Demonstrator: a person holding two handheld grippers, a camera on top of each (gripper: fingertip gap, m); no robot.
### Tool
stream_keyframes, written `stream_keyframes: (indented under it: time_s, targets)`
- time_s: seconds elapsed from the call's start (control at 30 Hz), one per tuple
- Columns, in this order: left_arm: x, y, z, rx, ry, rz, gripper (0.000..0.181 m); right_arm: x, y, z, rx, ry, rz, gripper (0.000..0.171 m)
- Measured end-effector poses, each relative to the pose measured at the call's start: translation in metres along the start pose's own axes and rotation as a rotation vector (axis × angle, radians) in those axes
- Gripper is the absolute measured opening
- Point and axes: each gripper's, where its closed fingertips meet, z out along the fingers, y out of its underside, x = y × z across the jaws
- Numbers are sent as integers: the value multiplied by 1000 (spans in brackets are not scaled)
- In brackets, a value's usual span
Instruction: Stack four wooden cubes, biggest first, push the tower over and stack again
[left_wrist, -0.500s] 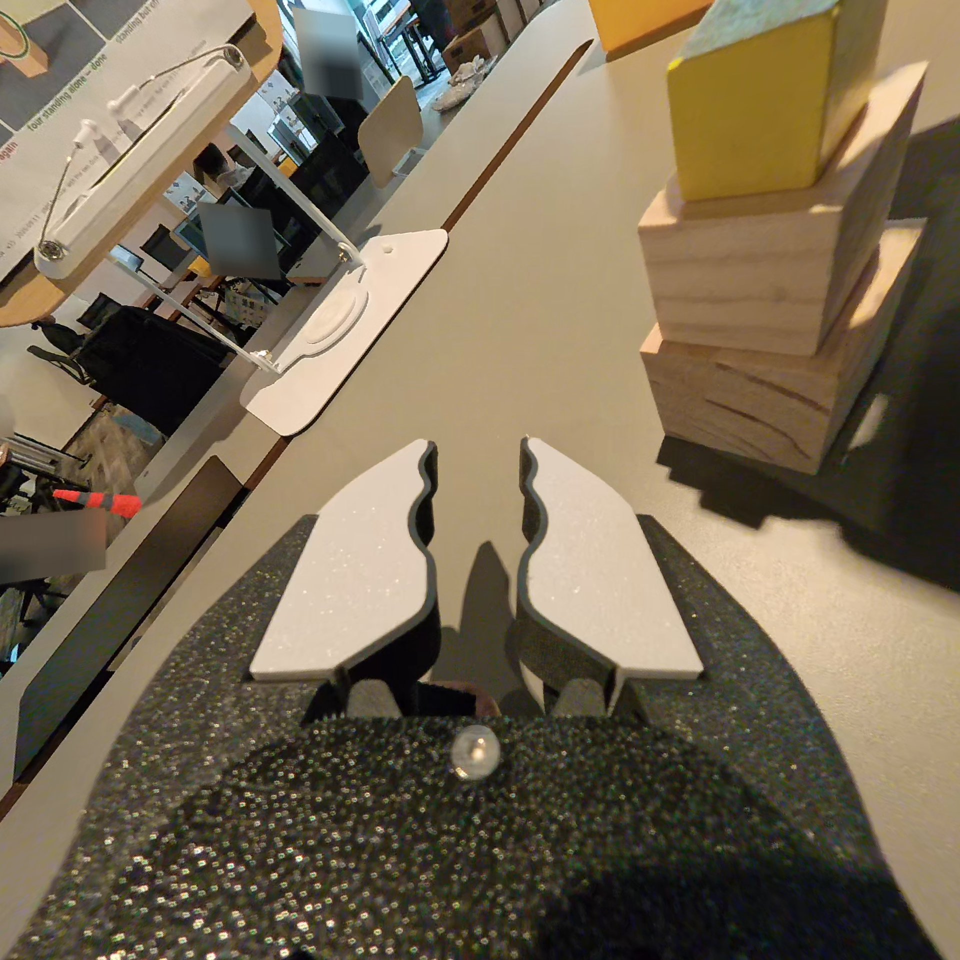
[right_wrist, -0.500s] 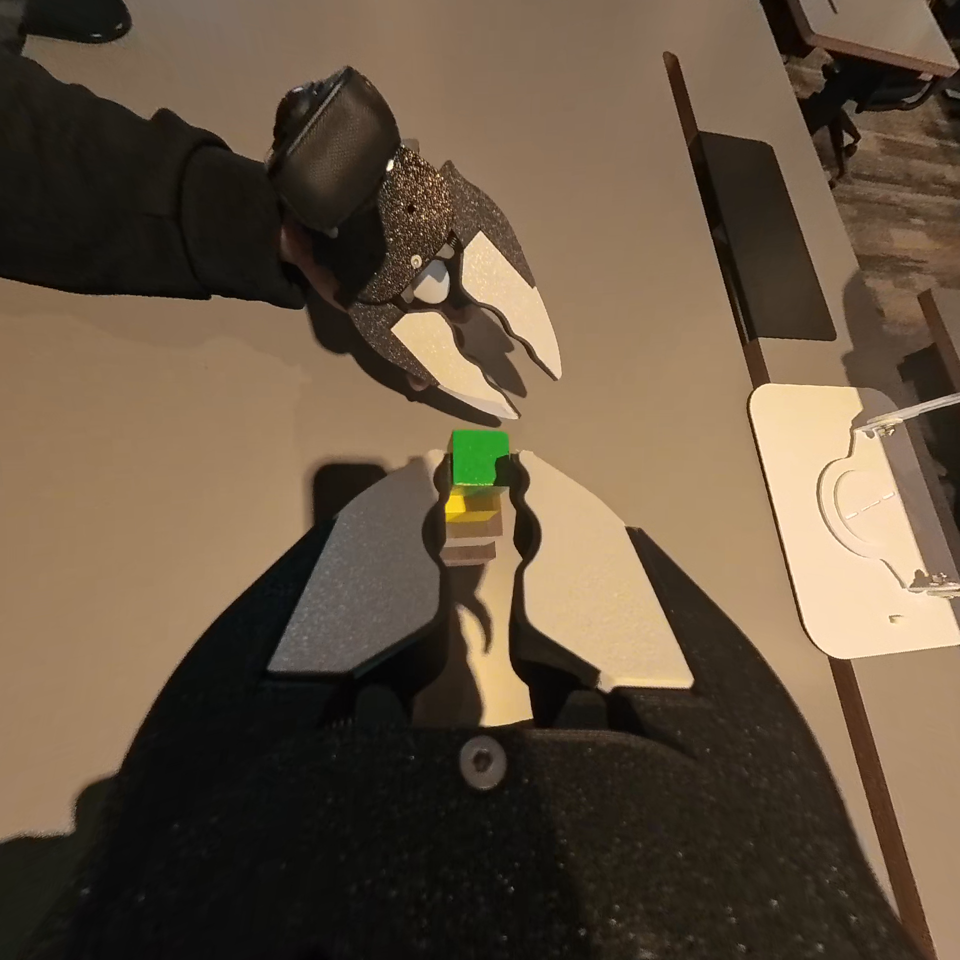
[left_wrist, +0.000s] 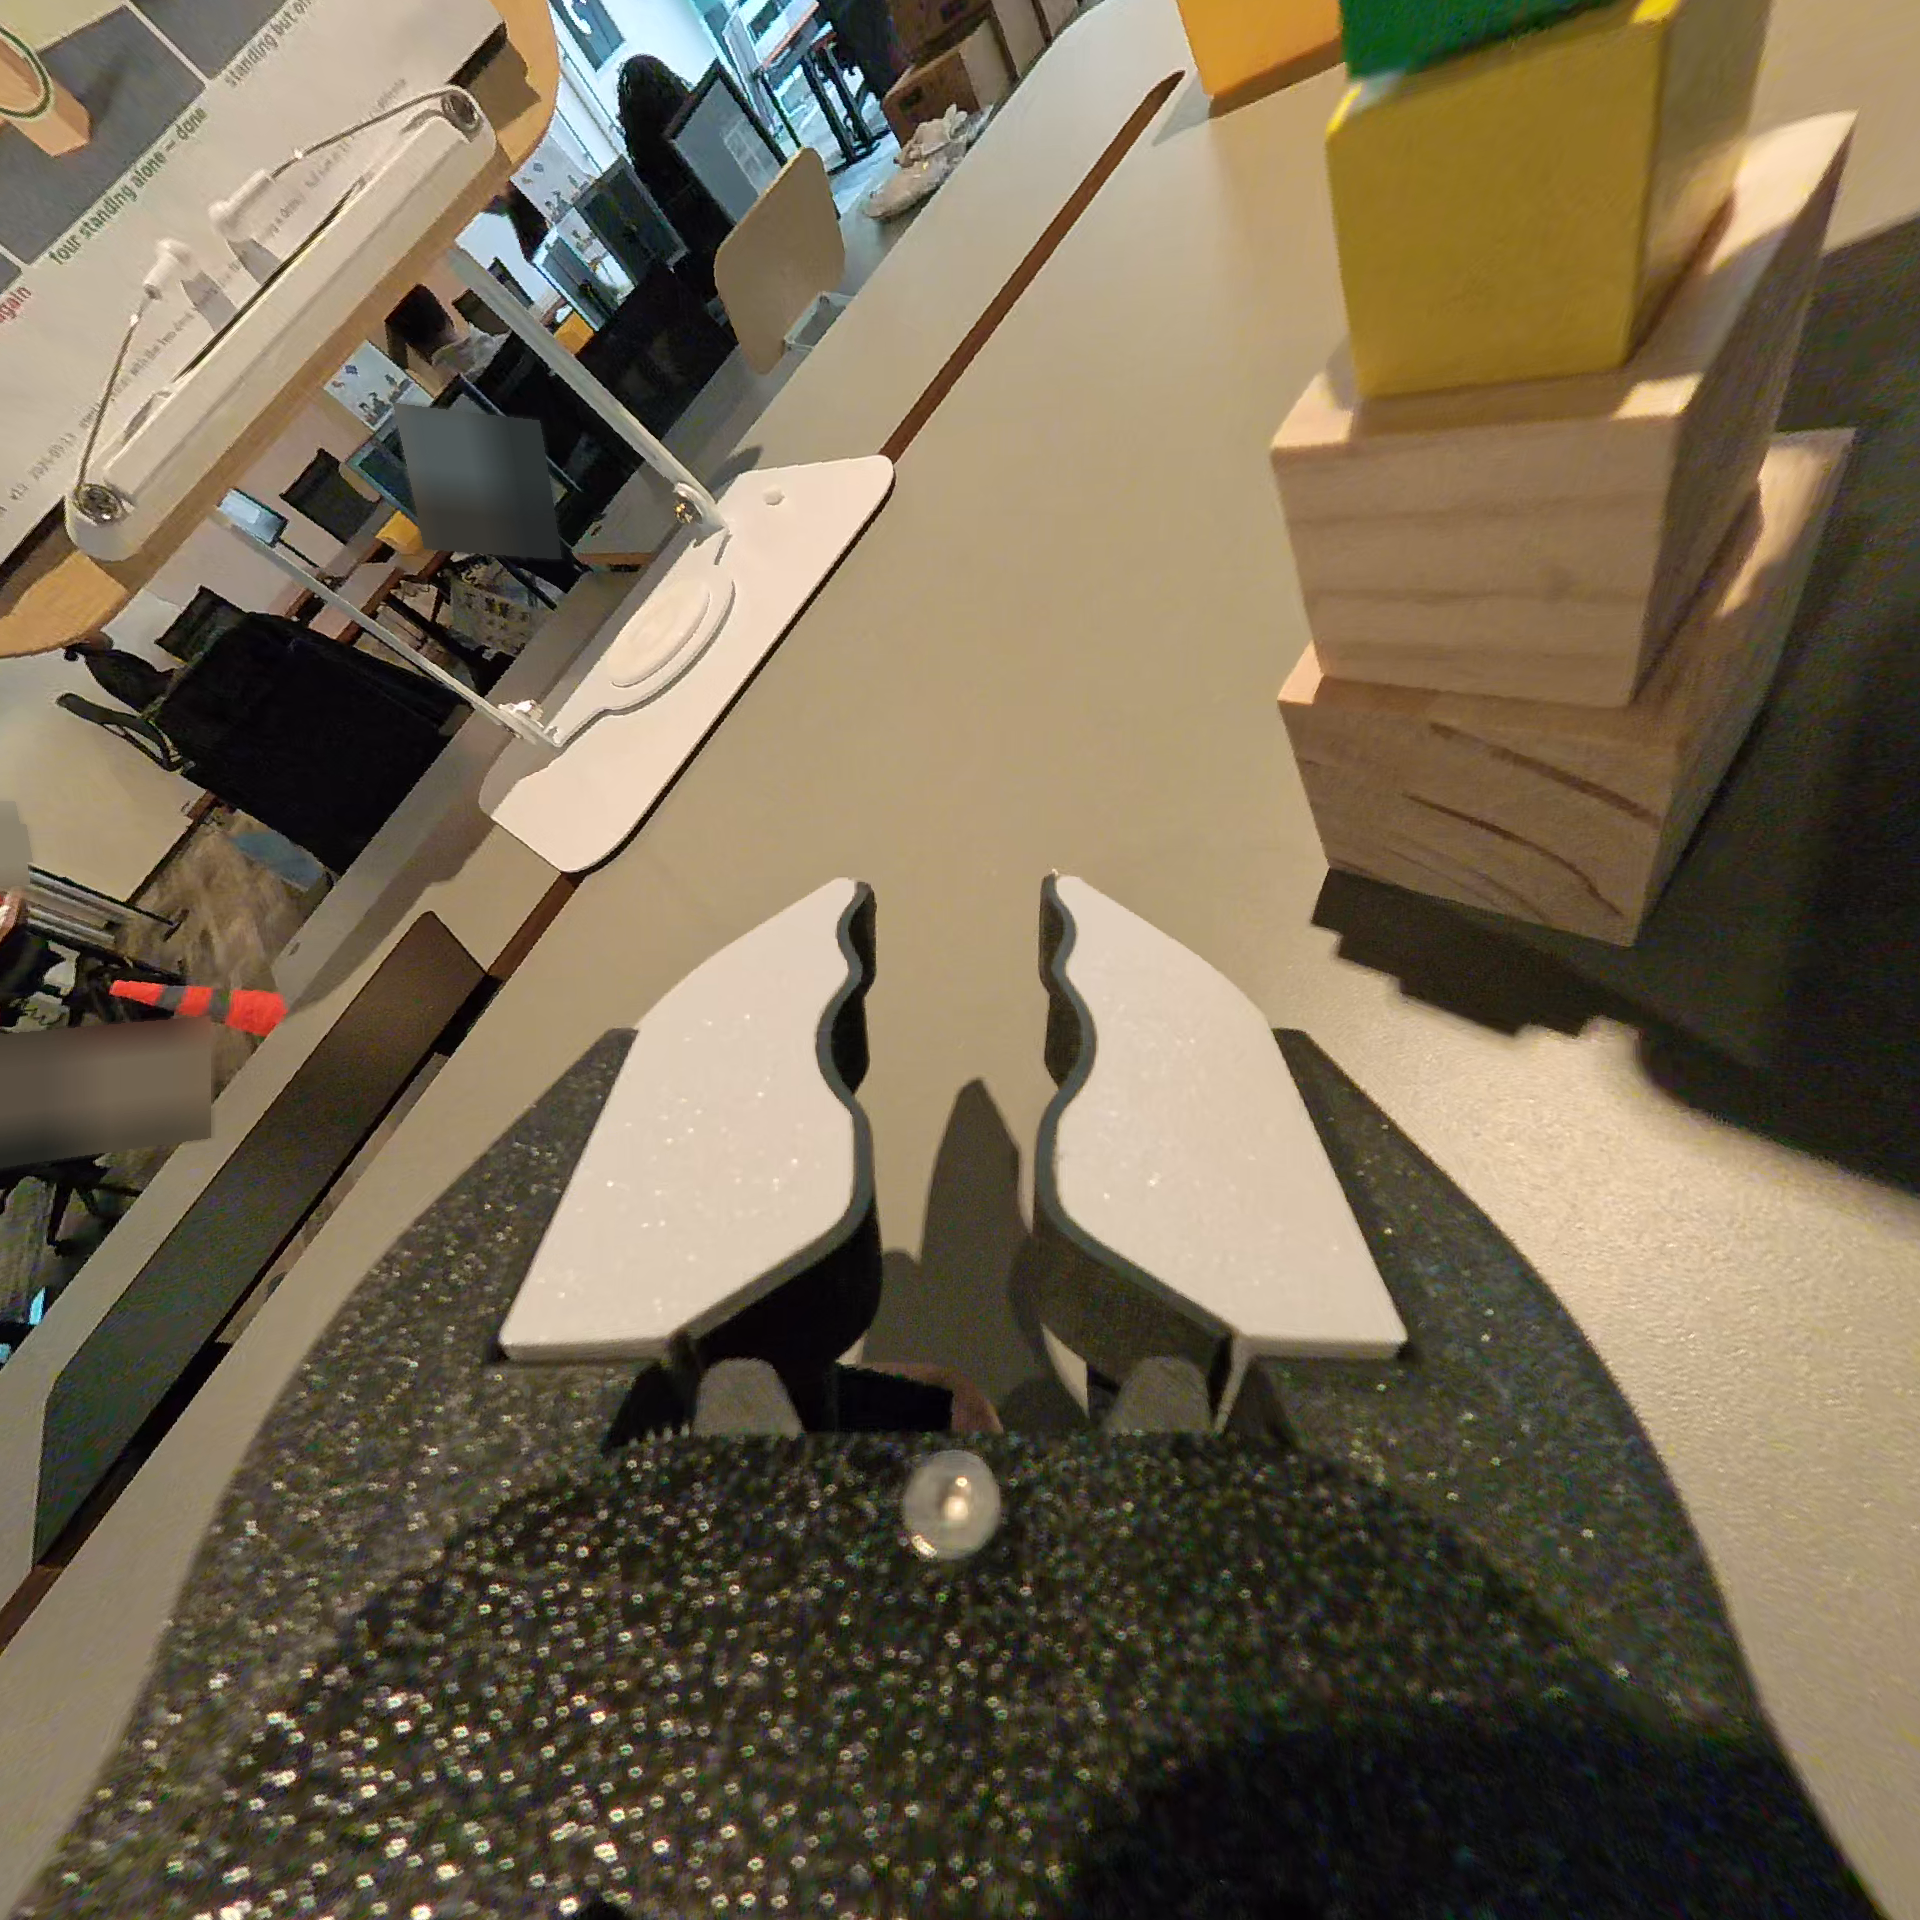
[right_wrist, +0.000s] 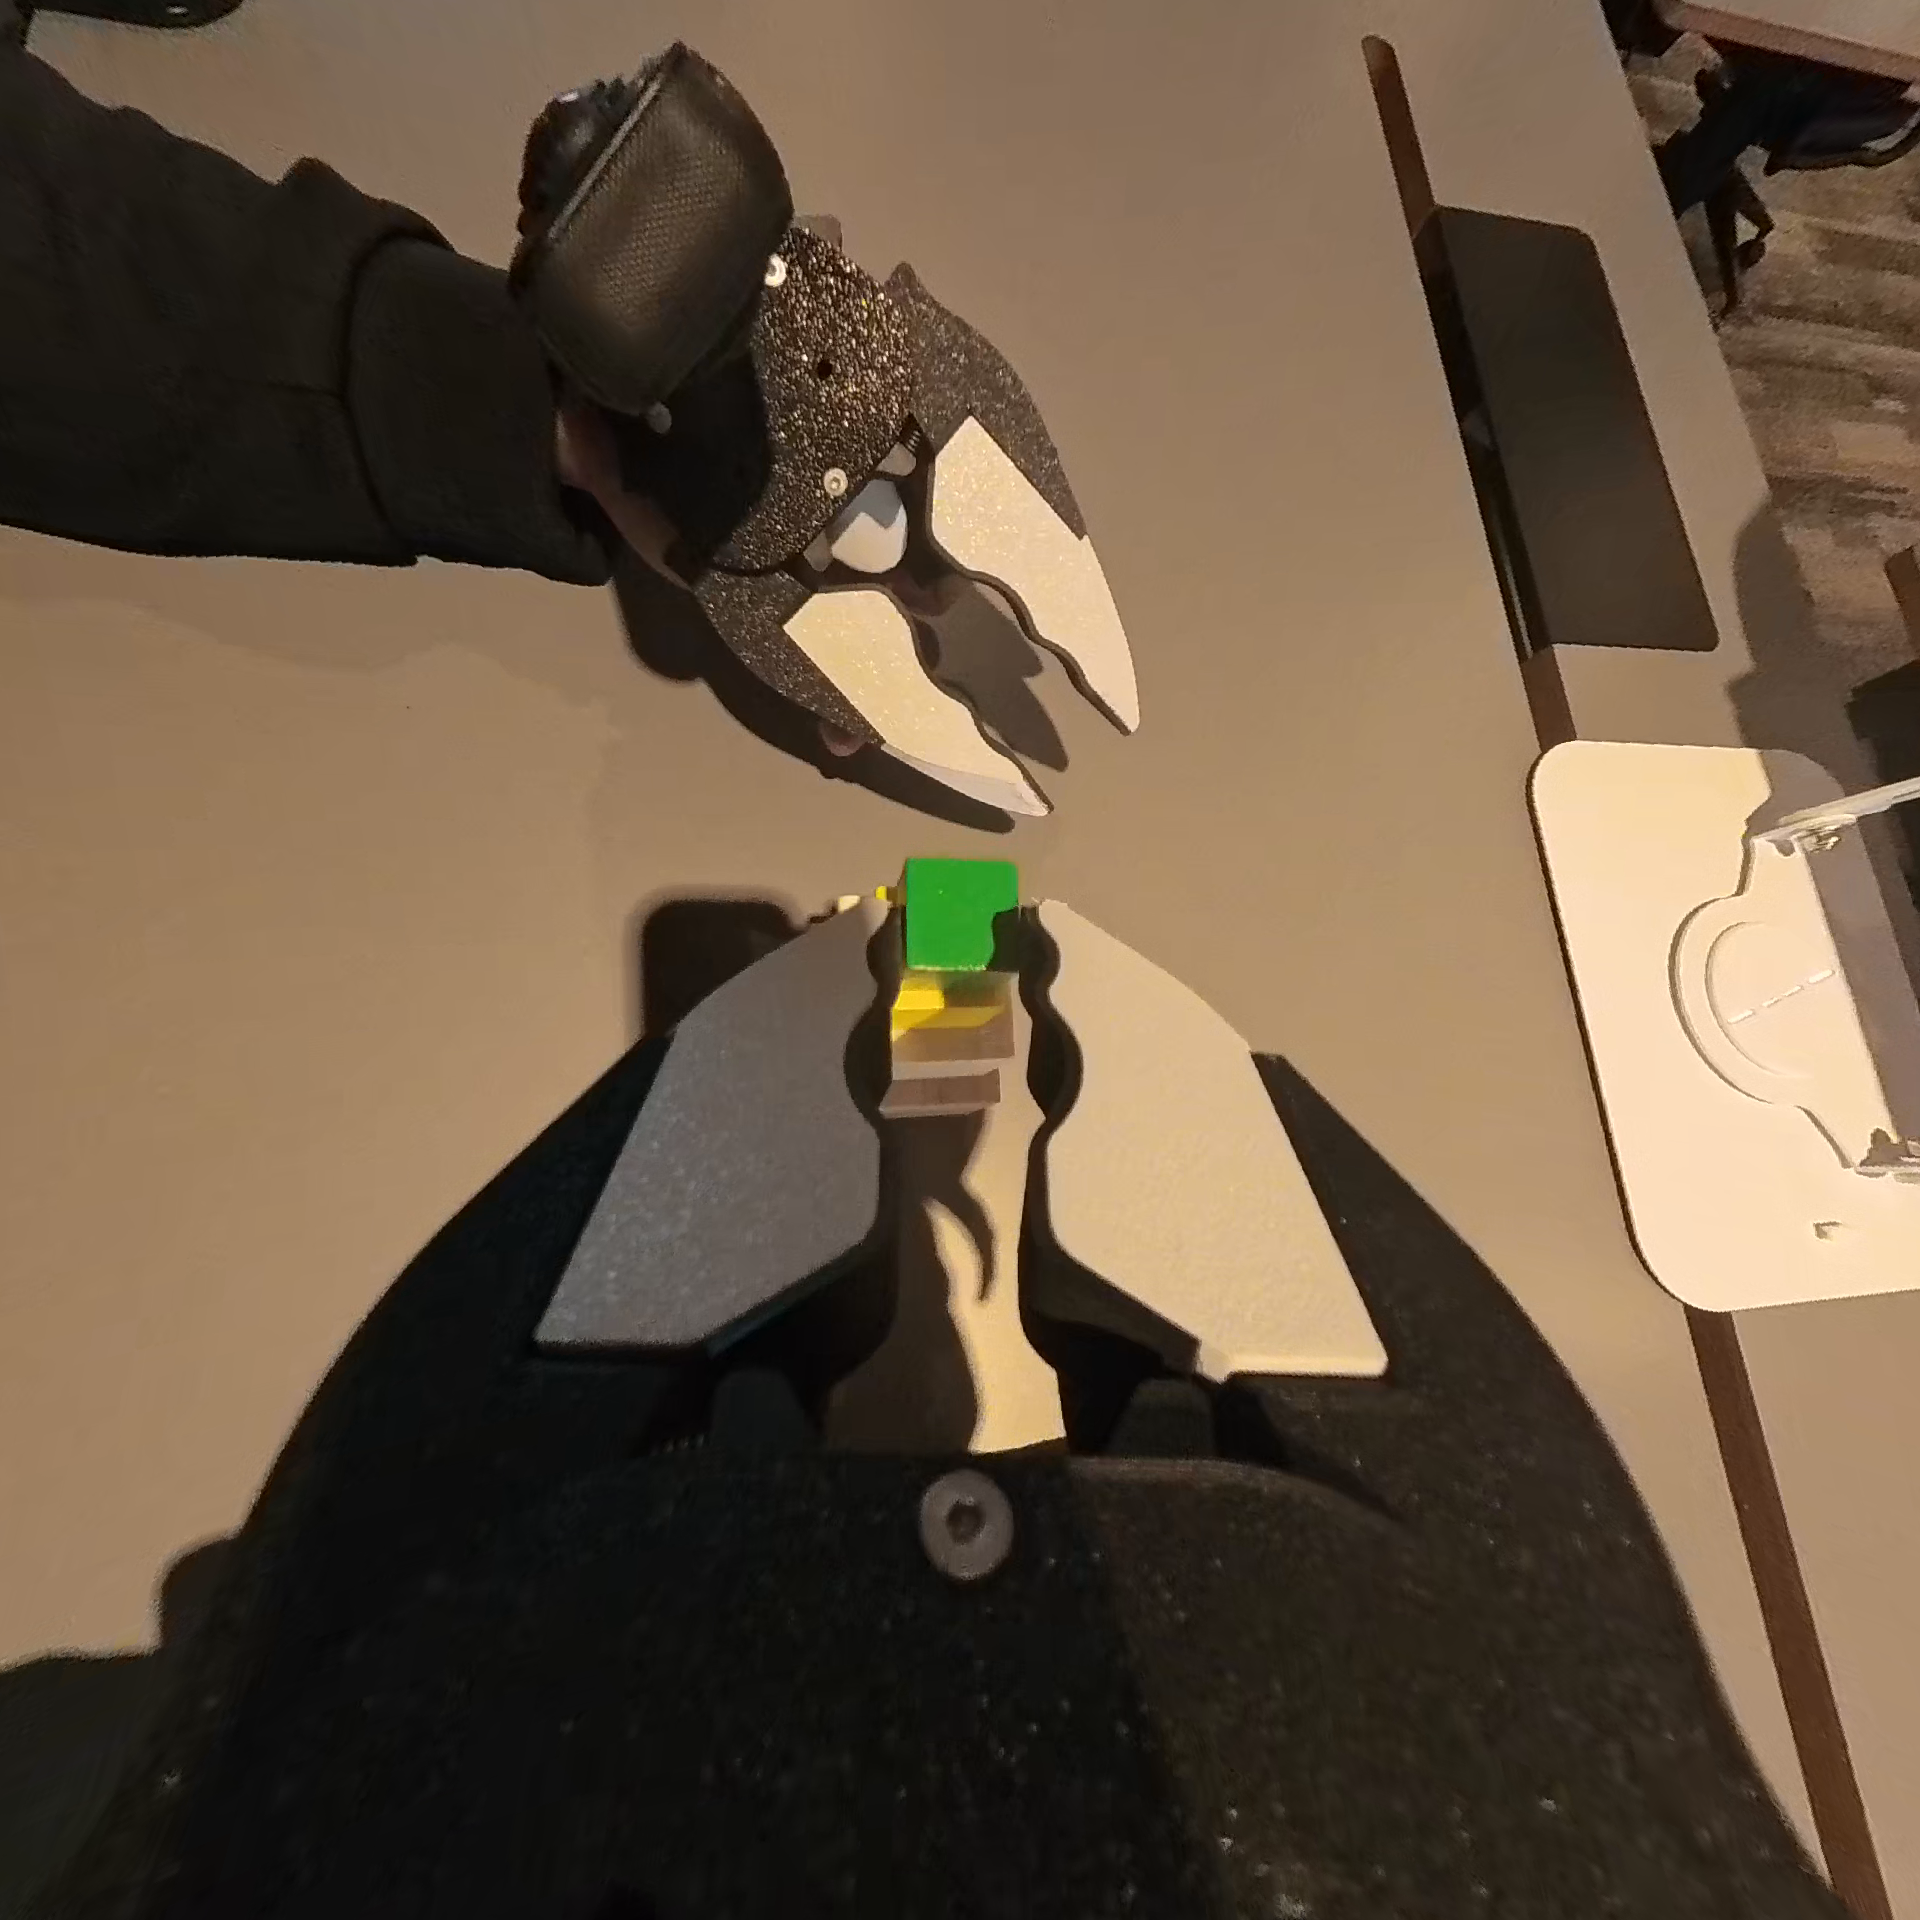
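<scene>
the tower (left_wrist: 1538, 499) stands on the table (left_wrist: 1039, 623), ahead and right of the left gripper (left_wrist: 956, 914), whose fingers are spread and empty. from above, the right gripper (right_wrist: 961, 914) has its fingers either side of the green cube (right_wrist: 951, 925); whether they pinch it i cannot tell. the cubes look like light, stiff wood with painted, likely slick faces, each sitting skewed on the one below. best taken across two flat opposite sides, squarely.

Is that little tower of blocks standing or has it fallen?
Standing. The green cube tops the yellow cube, which sits on two plain wooden cubes, flat on the table.
</scene>
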Motion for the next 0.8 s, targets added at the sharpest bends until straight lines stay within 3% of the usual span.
stream_keyframes:
  time_s: [0.8]
  targets:
    - [0,0,0,0,2,2,29,0,1,0,16,3,1,22]
